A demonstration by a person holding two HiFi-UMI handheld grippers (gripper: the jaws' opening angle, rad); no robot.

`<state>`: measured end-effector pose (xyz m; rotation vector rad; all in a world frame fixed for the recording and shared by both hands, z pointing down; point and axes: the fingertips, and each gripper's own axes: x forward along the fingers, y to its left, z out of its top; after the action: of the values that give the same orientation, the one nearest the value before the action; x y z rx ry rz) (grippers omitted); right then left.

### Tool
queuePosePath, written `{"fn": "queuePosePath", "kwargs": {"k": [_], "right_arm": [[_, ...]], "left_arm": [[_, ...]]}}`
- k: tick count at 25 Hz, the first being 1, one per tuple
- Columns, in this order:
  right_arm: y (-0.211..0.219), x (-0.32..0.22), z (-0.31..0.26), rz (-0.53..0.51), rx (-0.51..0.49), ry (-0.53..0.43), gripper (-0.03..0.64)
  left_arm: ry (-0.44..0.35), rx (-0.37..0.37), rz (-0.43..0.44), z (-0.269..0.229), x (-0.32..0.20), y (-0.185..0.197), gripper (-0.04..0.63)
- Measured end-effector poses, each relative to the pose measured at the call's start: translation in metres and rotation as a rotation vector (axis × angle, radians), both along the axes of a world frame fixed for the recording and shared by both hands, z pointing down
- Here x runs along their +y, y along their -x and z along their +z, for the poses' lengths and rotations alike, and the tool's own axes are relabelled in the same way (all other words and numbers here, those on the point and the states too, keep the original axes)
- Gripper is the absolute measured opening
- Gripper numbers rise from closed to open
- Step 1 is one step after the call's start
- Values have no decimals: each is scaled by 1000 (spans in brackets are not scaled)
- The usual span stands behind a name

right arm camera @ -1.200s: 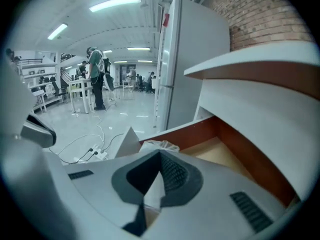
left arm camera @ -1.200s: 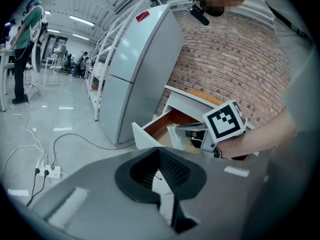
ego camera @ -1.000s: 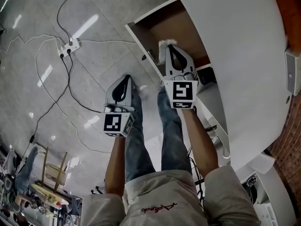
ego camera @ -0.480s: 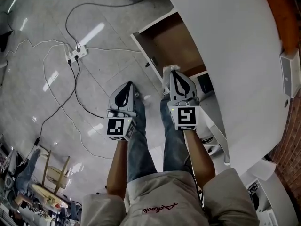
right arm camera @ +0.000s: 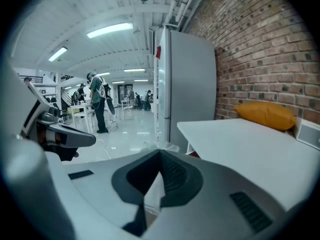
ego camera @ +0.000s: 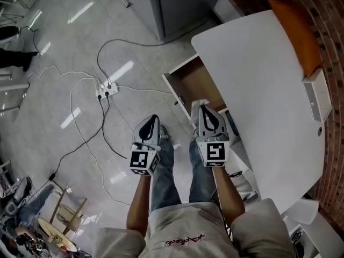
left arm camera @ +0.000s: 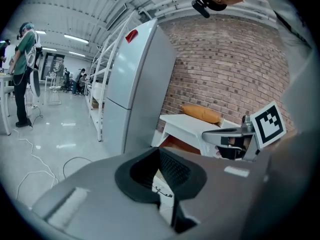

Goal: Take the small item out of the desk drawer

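The right claw (ego camera: 202,108) was closed on the small item (ego camera: 198,102) — a crinkly, see-through wrapped thing that stuck out past the jaw tips. In the right gripper view, the item (right arm camera: 156,145) sat pinched between the meeting jaws, raised to about the height of the white worktop (right arm camera: 250,154). From the head view it hung over the near corner of the open drawer (ego camera: 194,84), right at the edge of the worktop (ego camera: 258,85). The drawer's brown inside was pulled out toward the floor side.

The left claw (ego camera: 152,119) was closed too, with nothing in it — its jaws met at the tips in the left gripper view. It was held beside the right one, over the person's legs. An orange cushion (ego camera: 293,30) lay on the worktop's far end, and a power strip (ego camera: 106,90) sat on the floor.
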<state>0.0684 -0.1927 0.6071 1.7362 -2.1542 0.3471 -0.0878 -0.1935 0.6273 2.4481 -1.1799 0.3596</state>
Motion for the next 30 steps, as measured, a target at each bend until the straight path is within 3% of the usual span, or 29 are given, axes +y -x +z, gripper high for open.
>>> {"fn": "queuePosePath", "kwargs": {"k": [20, 30], "right_arm": [[-17, 3, -144, -35, -21, -96, 11], [-12, -14, -231, -60, -17, -216, 11]], "left_arm": [[-158, 6, -56, -160, -20, -2, 9], [-253, 43, -95, -242, -36, 8, 9]]}}
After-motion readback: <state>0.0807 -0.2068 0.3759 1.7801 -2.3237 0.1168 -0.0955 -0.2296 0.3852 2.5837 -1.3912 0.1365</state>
